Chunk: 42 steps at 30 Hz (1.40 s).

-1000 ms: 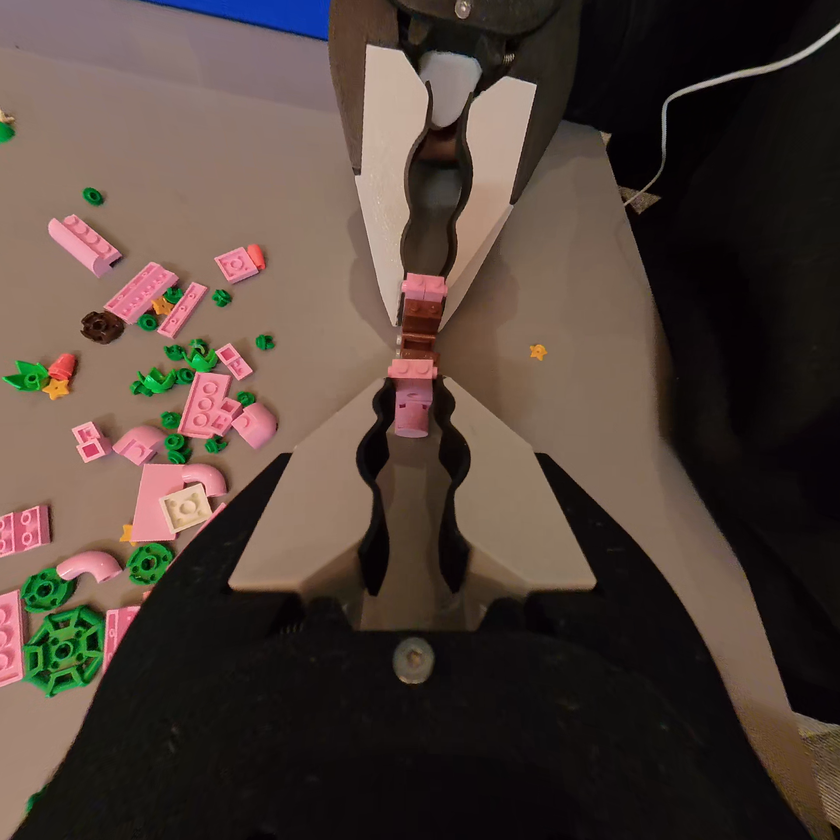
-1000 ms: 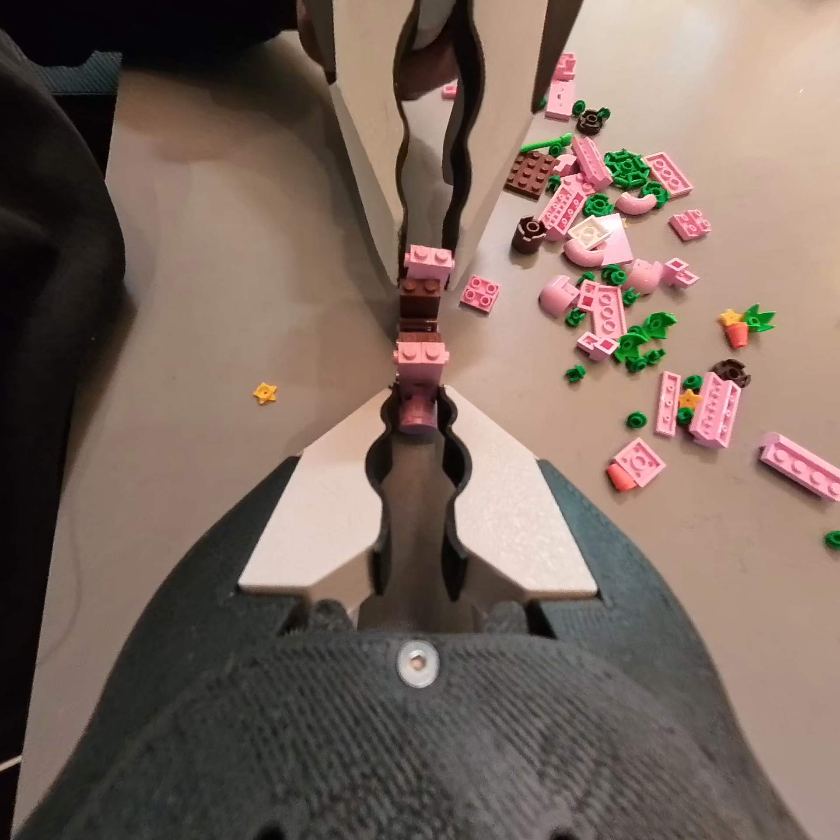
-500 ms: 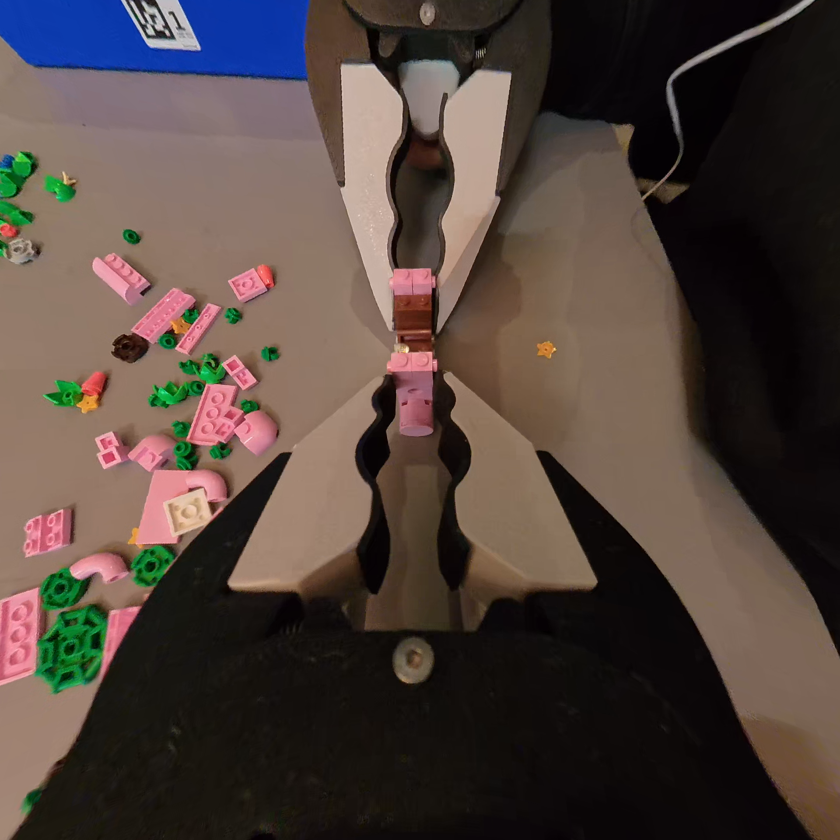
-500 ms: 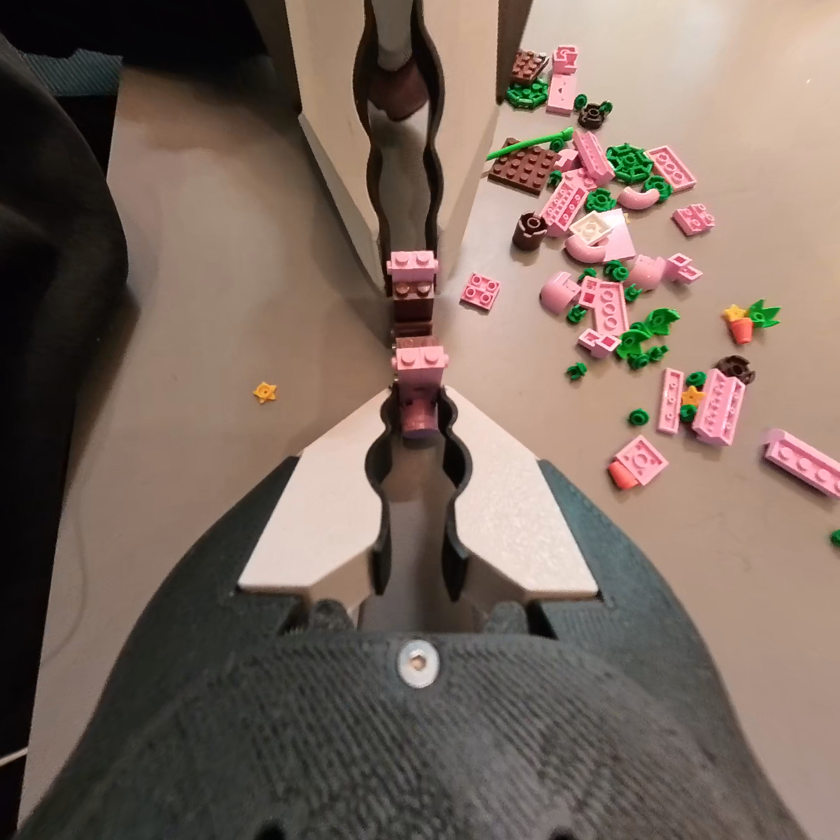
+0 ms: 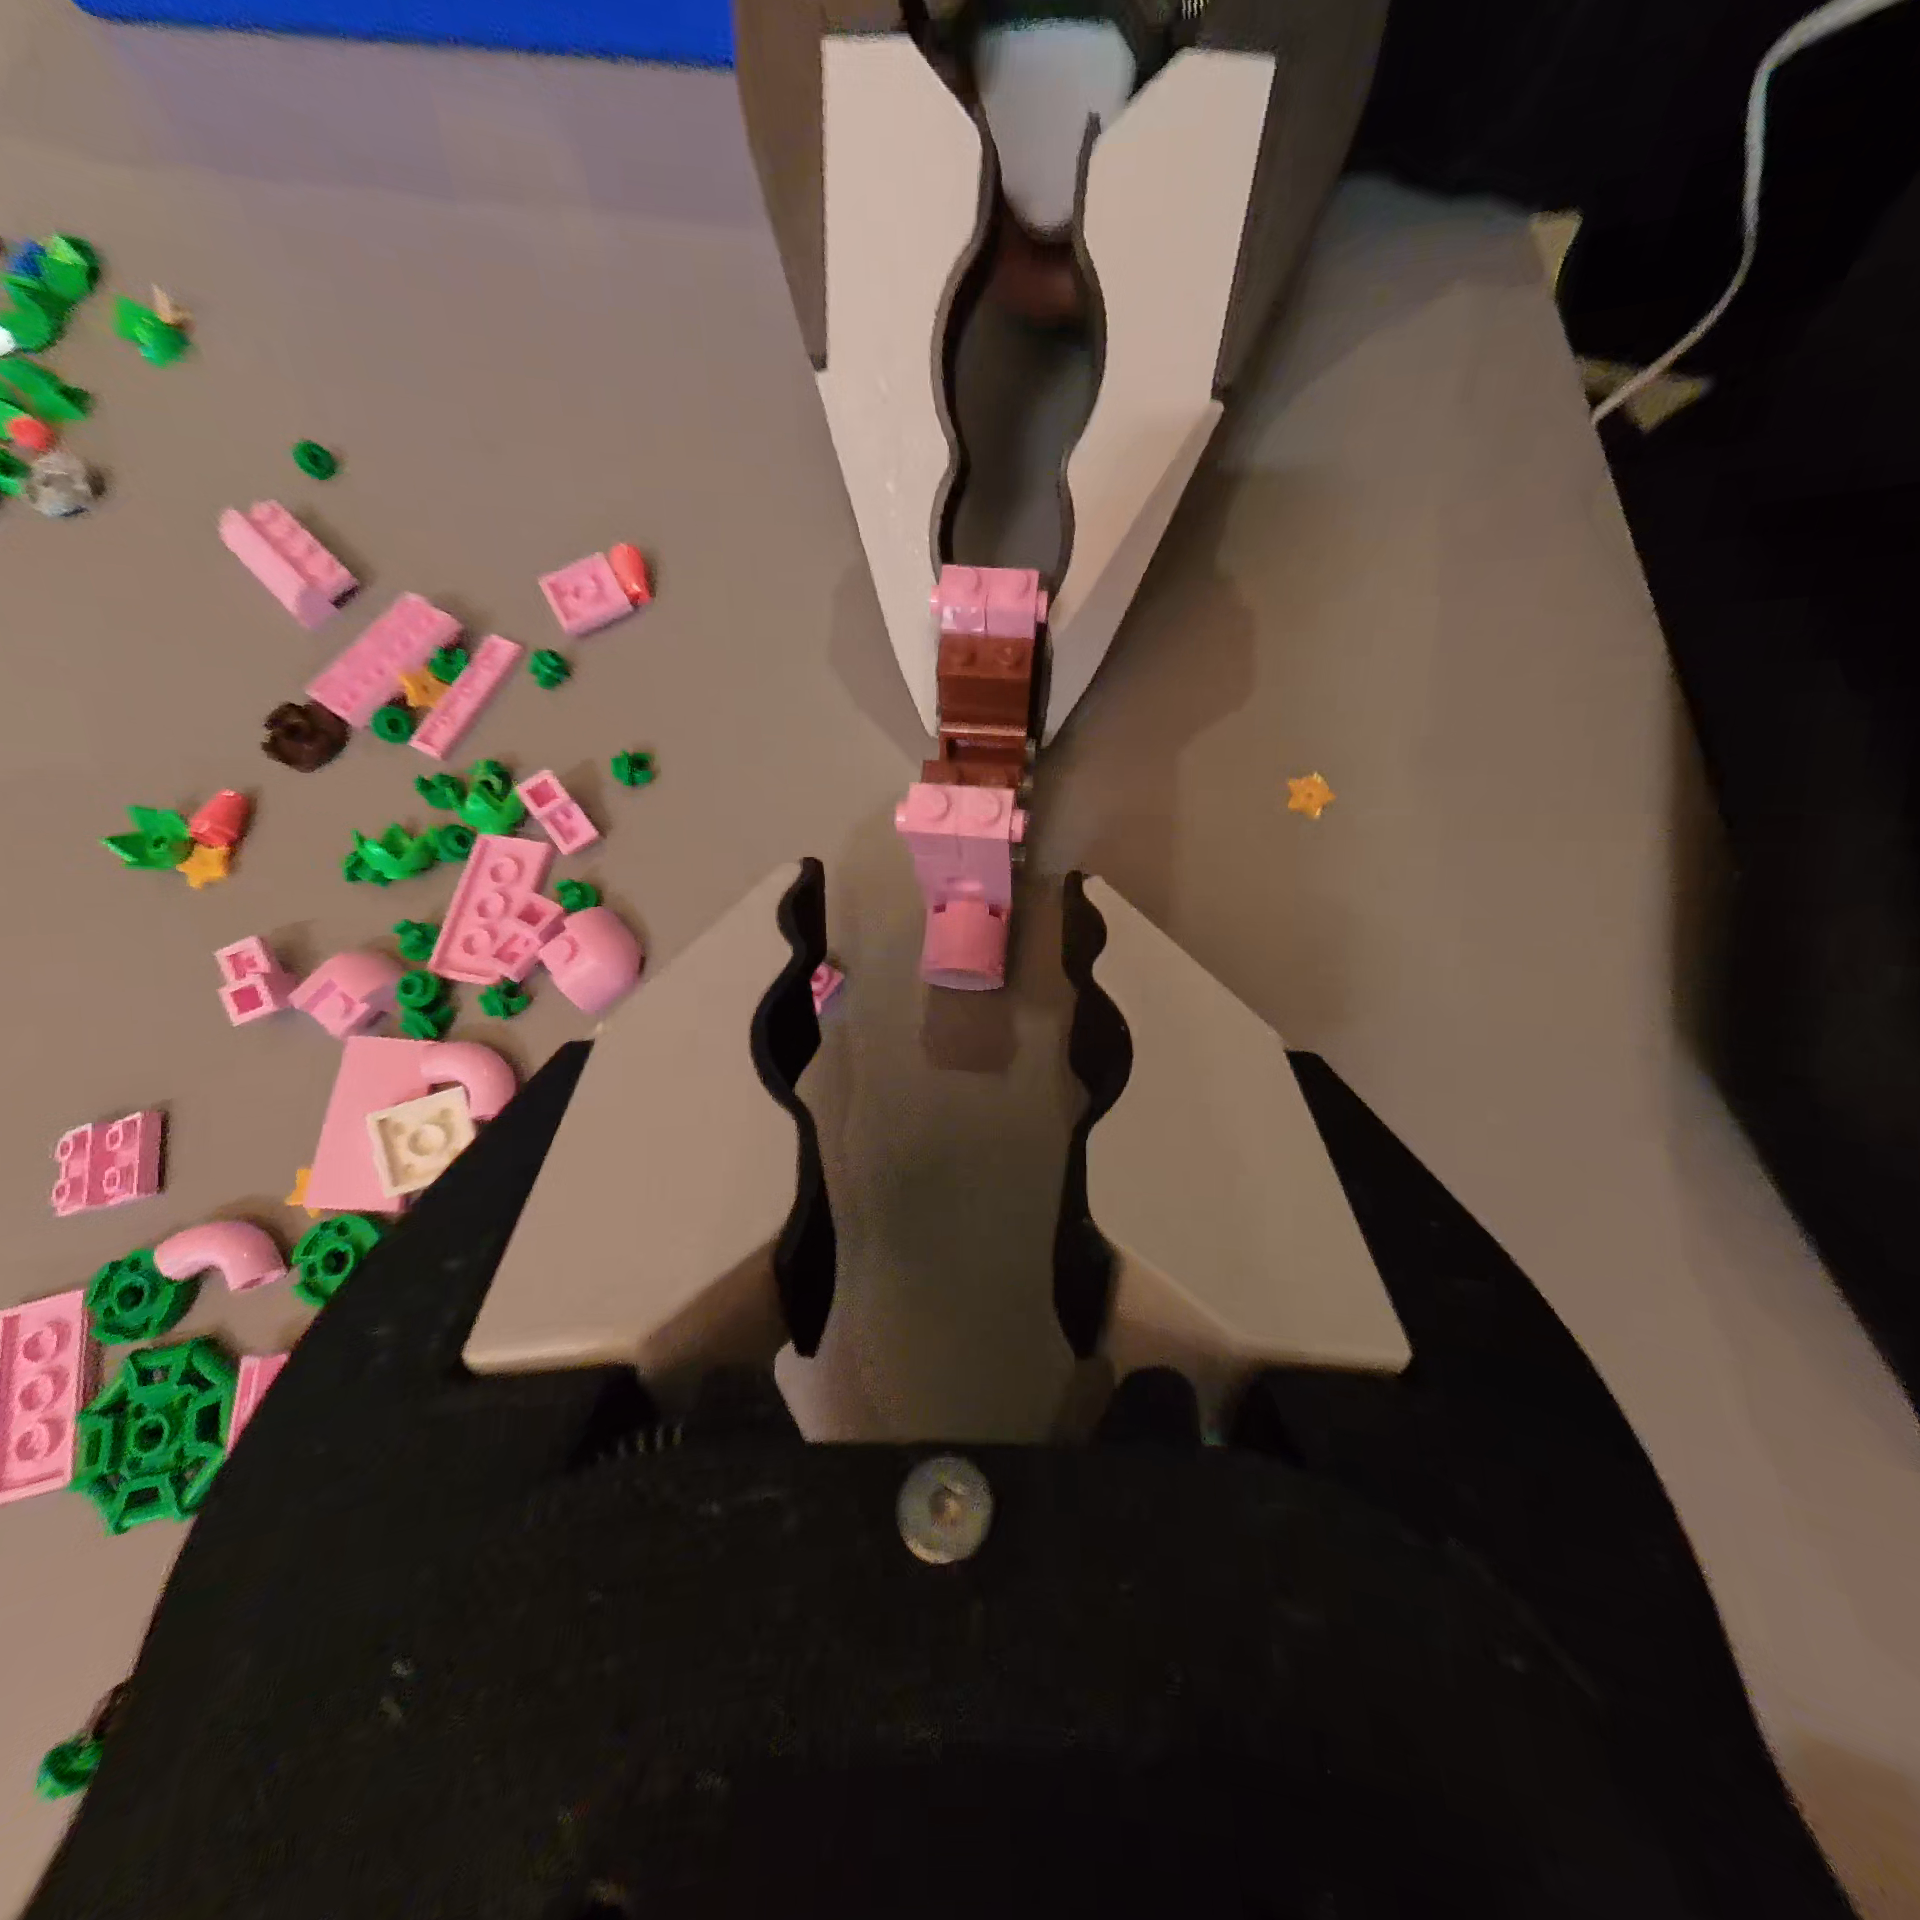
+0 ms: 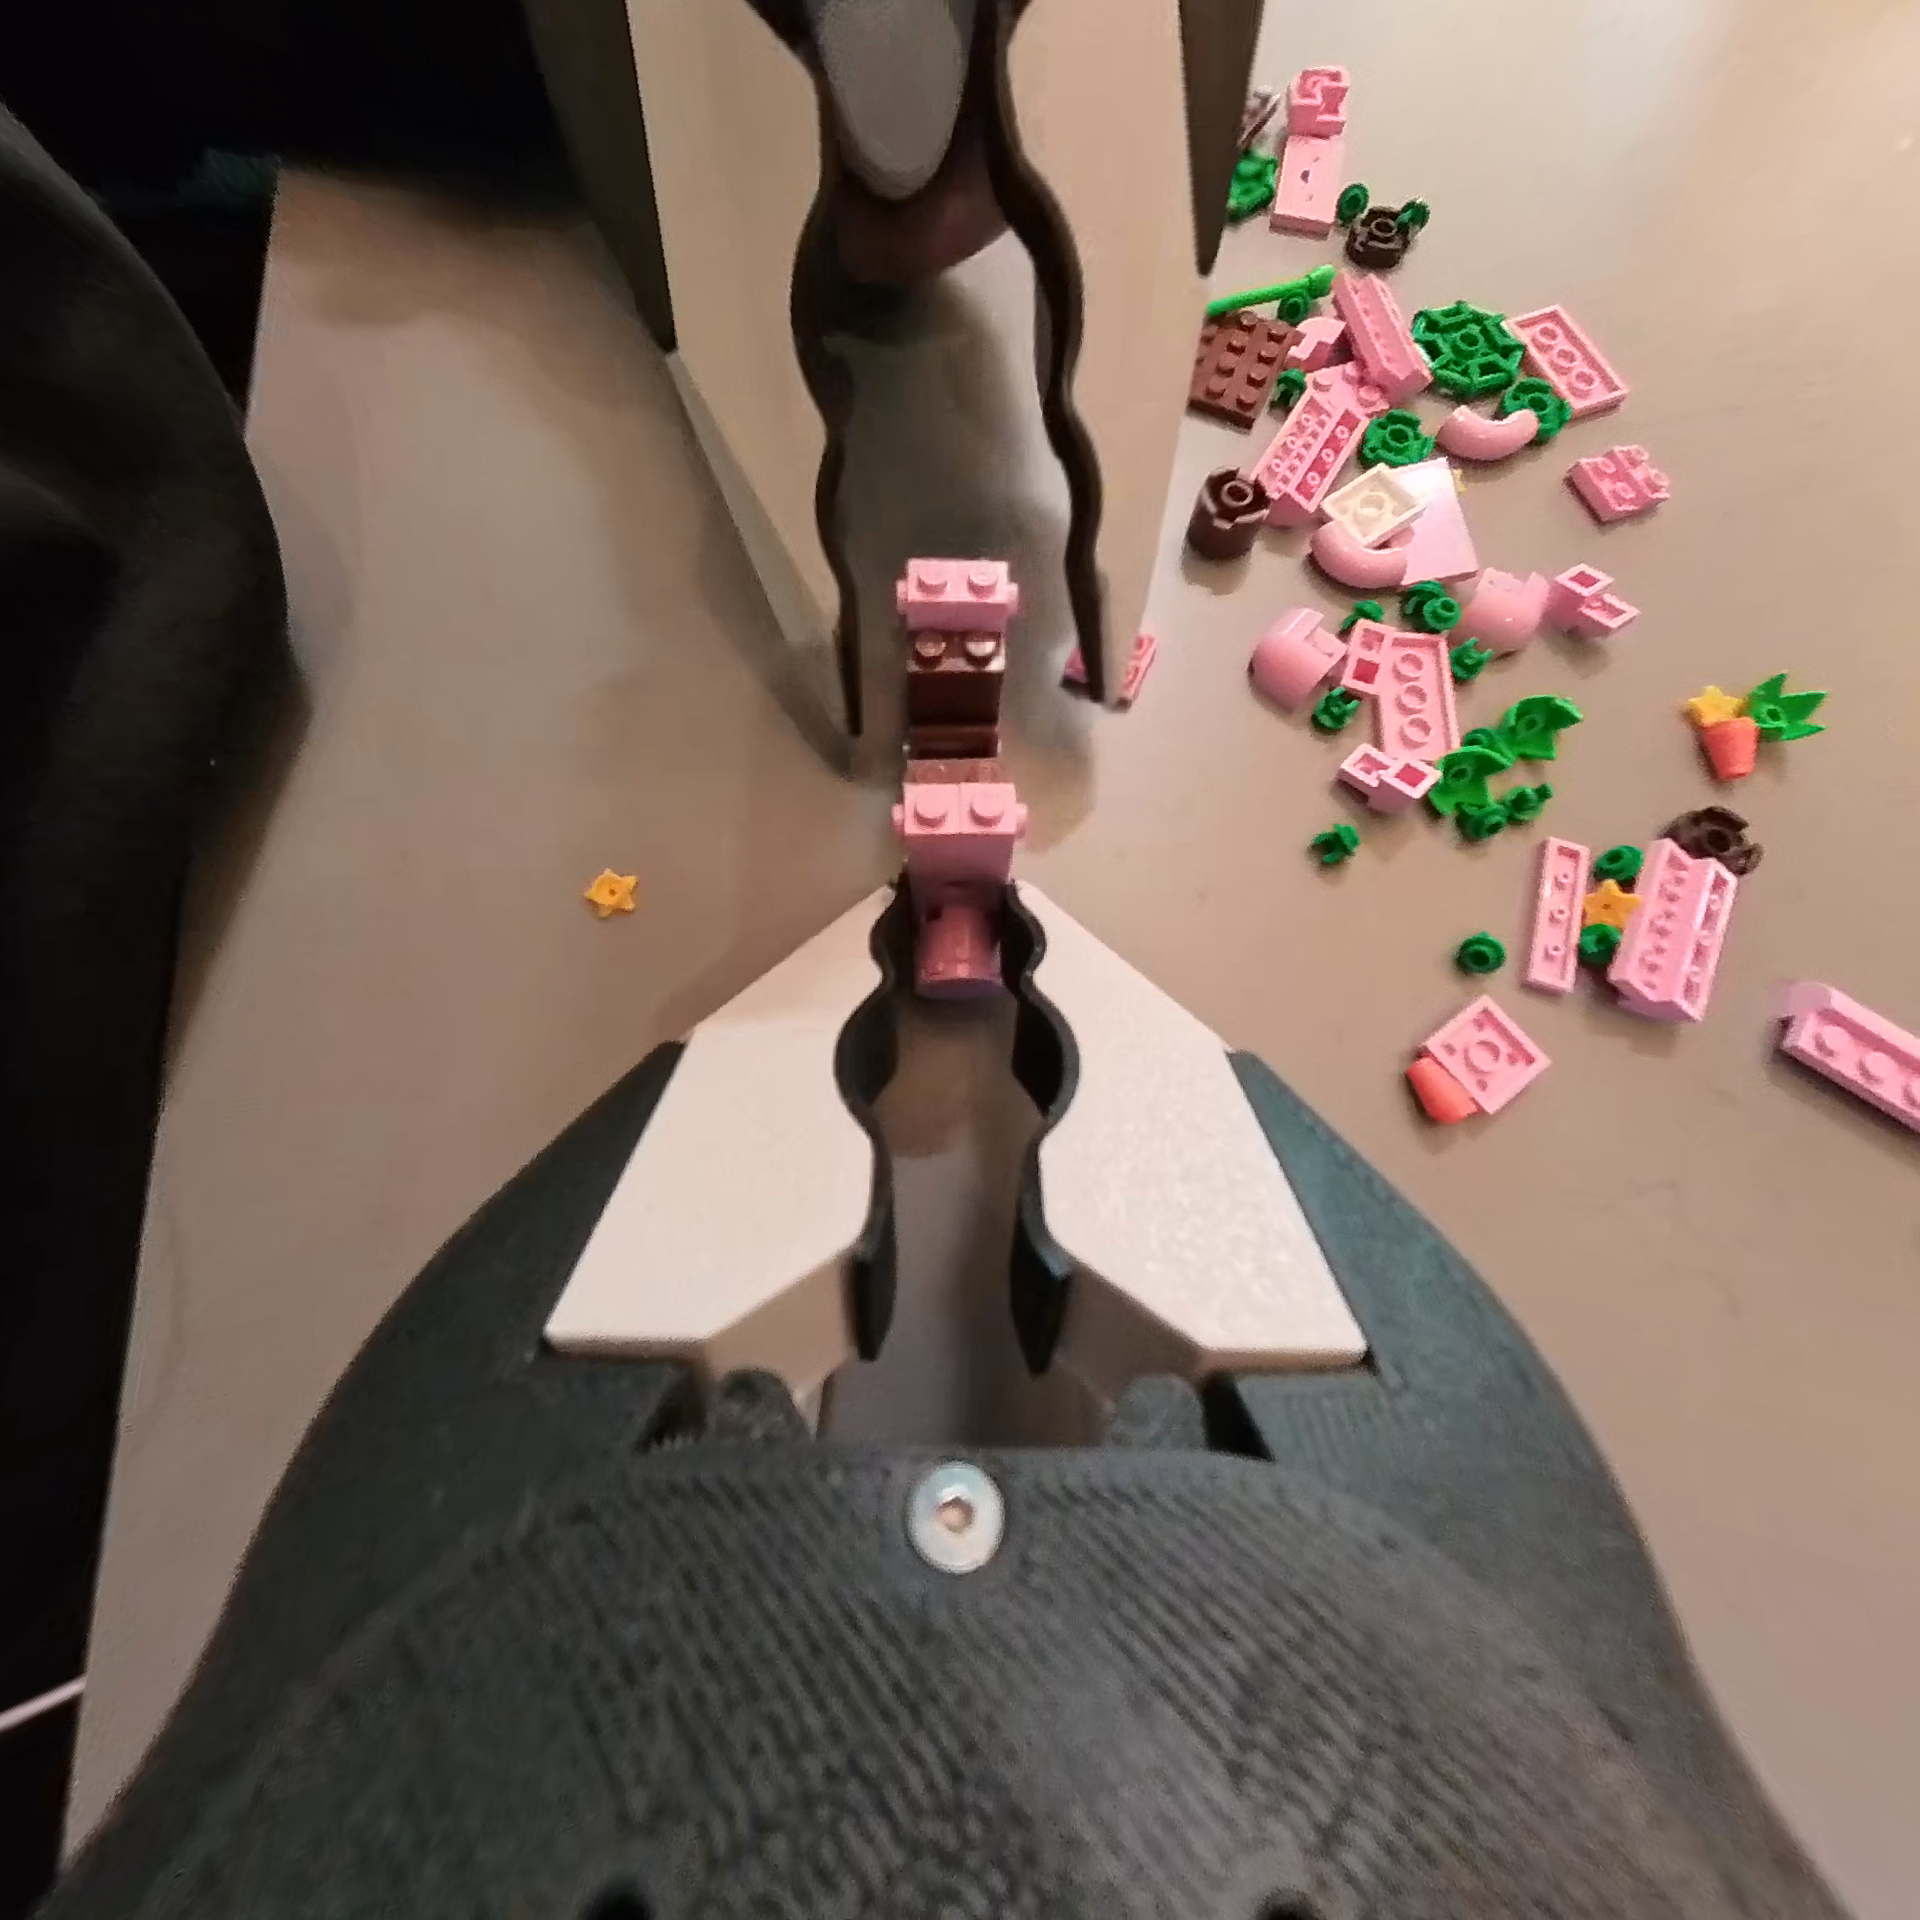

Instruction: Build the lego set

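One pink-and-brown brick stack (image 6: 956, 727), pinched at one pink end by right claw (image 6: 954, 914), left claw (image 5: 938, 888) spread; likely light, stiff, weakest mid-joint.

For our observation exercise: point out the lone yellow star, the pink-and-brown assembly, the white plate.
lone yellow star (image 5: 1309, 795), left wrist view, centre
pink-and-brown assembly (image 6: 951, 691), right wrist view, brown middle
white plate (image 5: 421, 1143), left wrist view, centre stud

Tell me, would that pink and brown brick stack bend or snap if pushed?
Likely stiff, yet the pink and brown brick stack may snap at its thin brown middle joint. Probably light: the right gripper alone holds it by one end, the left gripper open.
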{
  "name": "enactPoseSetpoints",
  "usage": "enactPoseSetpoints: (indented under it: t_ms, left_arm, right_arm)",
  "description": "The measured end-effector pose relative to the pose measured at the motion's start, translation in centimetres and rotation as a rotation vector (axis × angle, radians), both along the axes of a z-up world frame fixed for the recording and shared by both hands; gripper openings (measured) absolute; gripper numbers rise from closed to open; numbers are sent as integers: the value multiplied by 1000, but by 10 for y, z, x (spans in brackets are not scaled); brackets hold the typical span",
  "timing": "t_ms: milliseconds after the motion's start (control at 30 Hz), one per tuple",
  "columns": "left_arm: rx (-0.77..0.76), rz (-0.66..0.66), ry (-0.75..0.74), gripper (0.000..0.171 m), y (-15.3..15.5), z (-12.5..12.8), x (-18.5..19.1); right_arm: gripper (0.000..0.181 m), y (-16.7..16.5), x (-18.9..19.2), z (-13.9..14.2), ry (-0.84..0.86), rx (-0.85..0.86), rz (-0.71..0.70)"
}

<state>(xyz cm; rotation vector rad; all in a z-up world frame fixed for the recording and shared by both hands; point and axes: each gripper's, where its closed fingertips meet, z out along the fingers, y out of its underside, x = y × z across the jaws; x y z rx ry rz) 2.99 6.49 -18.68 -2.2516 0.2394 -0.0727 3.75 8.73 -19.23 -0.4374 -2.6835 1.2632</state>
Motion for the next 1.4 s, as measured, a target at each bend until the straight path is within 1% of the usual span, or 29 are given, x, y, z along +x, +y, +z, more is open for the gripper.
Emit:
enactPoseSetpoints:
  t_ms: [67, 133, 200, 267, 333, 367, 400, 433, 500, 600, 667, 767, 867, 900, 933, 1000, 1067, 1100, 1167, 1233, 1267, 1333, 1367, 1400]
  left_arm:
    - [54, 32, -70, 45, 0, 10, -4]
    - [133, 62, -164, 44, 1, 24, -6]
    - [251, 69, -290, 43, 3, 44, -5]
    - [397, 60, -426, 43, 5, 68, -2]
    - [488, 50, -519, 43, 6, 85, 1]
    - [506, 52, -529, 41, 7, 88, 2]
    - [506, 68, -512, 33, 8, 87, 1]
    - [495, 88, -477, 28, 9, 84, -1]
    - [472, 81, -410, 21, 9, 80, 2]
    - [491, 81, -342, 19, 8, 85, 4]
    - [509, 85, -327, 19, 7, 88, 4]
    - [528, 86, -339, 22, 6, 91, 4]
    - [574, 84, -396, 27, 3, 99, 2]
    - [583, 83, -418, 25, 2, 101, 1]
    - [591, 80, -439, 19, 0, 102, 1]
    - [585, 79, -480, 19, 0, 102, 0]
    - [586, 113, -506, 19, 1, 101, -5]
    - [598, 142, -516, 19, 1, 101, -10]
    - [612, 223, -559, 19, 0, 99, -23]
    - [612, 298, -619, 19, -1, 94, -35]
    - [606, 321, -649, 19, -1, 91, -38]
    - [599, 351, -685, 19, 1, 87, -40]
    - [599, 364, -690, 19, 3, 86, -40]
    - [599, 367, -691, 19, 5, 86, -38]
  right_arm:
    - [14, -1, -2, 11, -20, -78, -14]
    - [15, -3, -5, 29, -41, -201, -32]
    - [15, -2, -8, 44, -63, -309, -51]
    - [15, -2, -11, 52, -79, -371, -64]
    - [15, -6, -11, 59, -81, -417, -63]
    - [15, -10, -11, 63, -78, -445, -56]
    - [14, -13, -11, 68, -73, -470, -50]
    - [15, -16, -11, 73, -62, -494, -48]
    - [15, -20, -12, 83, -36, -542, -47]
    - [15, -21, -11, 90, 21, -560, -37]
    - [15, -23, -11, 94, 30, -581, -33]
    - [14, -23, -11, 95, 23, -597, -29]
    - [15, -22, -12, 92, 18, -579, -31]
    - [15, -22, -11, 91, 12, -580, -25]
    - [15, -22, -10, 91, 4, -583, -17]
    - [15, -23, -9, 92, -10, -591, -10]
    - [16, -21, -14, 92, 5, -591, -38]
    - [26, -17, -22, 95, 52, -596, -92]
    - [67, 1, -44, 104, 237, -566, -239]
    - [86, 18, -55, 112, 467, -467, -339]
    - [91, 21, -55, 117, 582, -412, -361]
    - [97, 14, -51, 123, 773, -314, -363]
    - [96, 6, -48, 123, 852, -263, -357]
    - [91, -2, -46, 120, 910, -208, -336]
